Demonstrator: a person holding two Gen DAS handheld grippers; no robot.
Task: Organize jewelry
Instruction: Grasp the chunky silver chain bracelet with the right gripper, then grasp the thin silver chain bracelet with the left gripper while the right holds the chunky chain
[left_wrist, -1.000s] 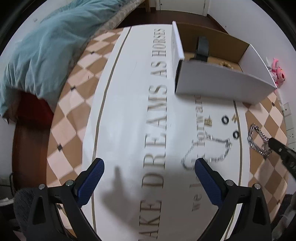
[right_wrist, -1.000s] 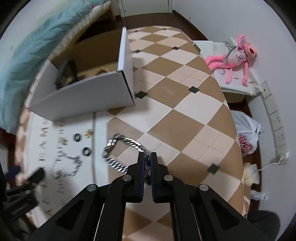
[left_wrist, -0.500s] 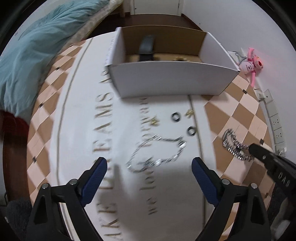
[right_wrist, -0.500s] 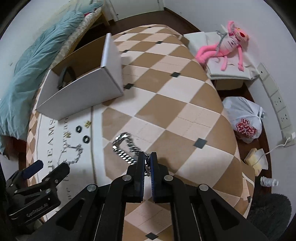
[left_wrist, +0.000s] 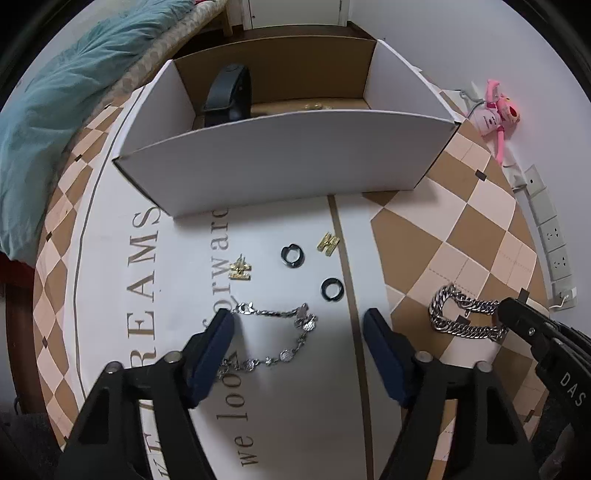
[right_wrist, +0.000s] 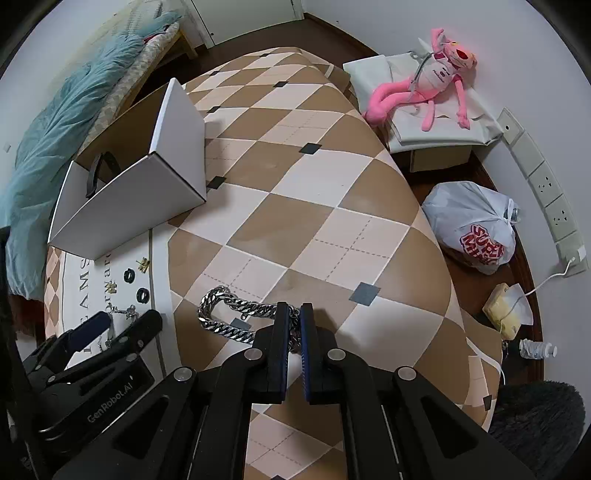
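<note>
My right gripper (right_wrist: 293, 314) is shut on one end of a thick silver chain bracelet (right_wrist: 225, 314), which lies on the checkered tablecloth; it also shows in the left wrist view (left_wrist: 461, 317). My left gripper (left_wrist: 299, 328) is open, low over a thin silver charm bracelet (left_wrist: 280, 339), its jaws on either side. Two black rings (left_wrist: 291, 255) (left_wrist: 331, 290) and two gold earrings (left_wrist: 241, 271) (left_wrist: 327, 243) lie beyond it. An open white cardboard box (left_wrist: 288, 162) stands behind, holding a black band (left_wrist: 229, 96) and a gold item (left_wrist: 317, 106).
A white printed cloth (left_wrist: 147, 258) covers the left part of the table. A teal blanket (left_wrist: 48, 92) lies at far left. To the right, off the table, are a pink plush toy (right_wrist: 432, 85), a plastic bag (right_wrist: 476, 229) and wall sockets (right_wrist: 546, 199).
My left gripper has swung right and lowered until its jaws straddle the thin charm bracelet. My right gripper has stayed shut on the thick chain and dragged it slightly.
</note>
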